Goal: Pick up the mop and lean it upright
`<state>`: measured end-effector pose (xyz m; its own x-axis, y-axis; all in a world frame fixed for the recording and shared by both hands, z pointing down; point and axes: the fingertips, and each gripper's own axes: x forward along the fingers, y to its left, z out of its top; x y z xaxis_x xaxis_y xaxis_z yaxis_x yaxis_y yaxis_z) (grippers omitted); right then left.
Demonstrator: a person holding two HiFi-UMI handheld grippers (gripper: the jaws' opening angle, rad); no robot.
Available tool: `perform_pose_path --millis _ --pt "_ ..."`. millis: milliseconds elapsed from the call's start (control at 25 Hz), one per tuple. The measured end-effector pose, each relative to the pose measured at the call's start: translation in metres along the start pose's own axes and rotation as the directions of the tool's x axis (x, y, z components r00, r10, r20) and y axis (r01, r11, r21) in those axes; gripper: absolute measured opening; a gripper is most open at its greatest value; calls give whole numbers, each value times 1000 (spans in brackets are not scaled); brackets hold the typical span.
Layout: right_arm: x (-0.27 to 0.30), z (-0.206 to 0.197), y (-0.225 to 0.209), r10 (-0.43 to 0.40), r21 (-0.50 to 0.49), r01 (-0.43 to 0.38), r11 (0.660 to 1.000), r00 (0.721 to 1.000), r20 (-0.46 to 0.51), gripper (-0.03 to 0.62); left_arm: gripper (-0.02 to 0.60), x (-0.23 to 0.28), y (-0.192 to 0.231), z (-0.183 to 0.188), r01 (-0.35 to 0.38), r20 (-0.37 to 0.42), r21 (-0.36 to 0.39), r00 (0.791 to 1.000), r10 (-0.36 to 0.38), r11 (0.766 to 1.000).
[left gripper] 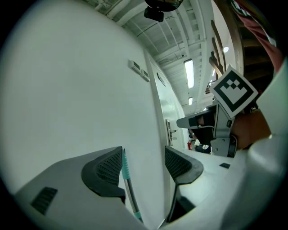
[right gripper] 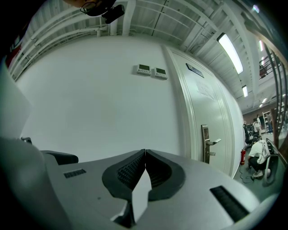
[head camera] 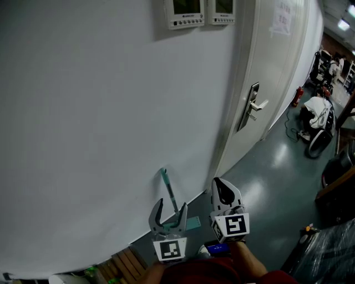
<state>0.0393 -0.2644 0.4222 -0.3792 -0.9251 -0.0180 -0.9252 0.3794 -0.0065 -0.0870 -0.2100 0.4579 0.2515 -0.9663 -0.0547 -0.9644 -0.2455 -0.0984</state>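
Observation:
The mop stands upright against the white wall (head camera: 100, 138). Its teal grip (head camera: 165, 176) is at the top, and the thin handle (head camera: 173, 201) runs down to a teal head (head camera: 193, 223) by the floor. My left gripper (head camera: 172, 206) is open, and the handle passes between its jaws. In the left gripper view the handle (left gripper: 127, 179) lies against the left pad, with a wide gap to the right pad; the gripper (left gripper: 144, 164) does not clamp it. My right gripper (head camera: 221, 184) hovers just right of the mop, shut on nothing; in its own view the right gripper (right gripper: 145, 153) shows both pads pressed together.
A white door (head camera: 277, 66) with a metal lever handle (head camera: 252, 106) is right of the mop. Two wall panels (head camera: 186, 14) hang high up. Wooden slats (head camera: 122, 262) lie at the lower left. Down the corridor a person (head camera: 319, 113) crouches near a fire extinguisher (head camera: 299, 95).

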Motion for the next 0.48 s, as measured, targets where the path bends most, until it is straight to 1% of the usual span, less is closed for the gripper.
perform_pose_path --millis 200,360,480 --pt "-1 -1 3 2 1 -2 1000 1000 -4 17 304 -3 4 7 -16 10 -14 1000 16 1000" --pt "-1 -2 3 1 1 -1 1000 1000 -5 17 304 -1 5 10 -12 18 1 1000 12 1000" --pt "-2 -2 3 -2 2 2 1000 1000 -7 17 304 0 6 15 -14 24 -3 1000 14 1000"
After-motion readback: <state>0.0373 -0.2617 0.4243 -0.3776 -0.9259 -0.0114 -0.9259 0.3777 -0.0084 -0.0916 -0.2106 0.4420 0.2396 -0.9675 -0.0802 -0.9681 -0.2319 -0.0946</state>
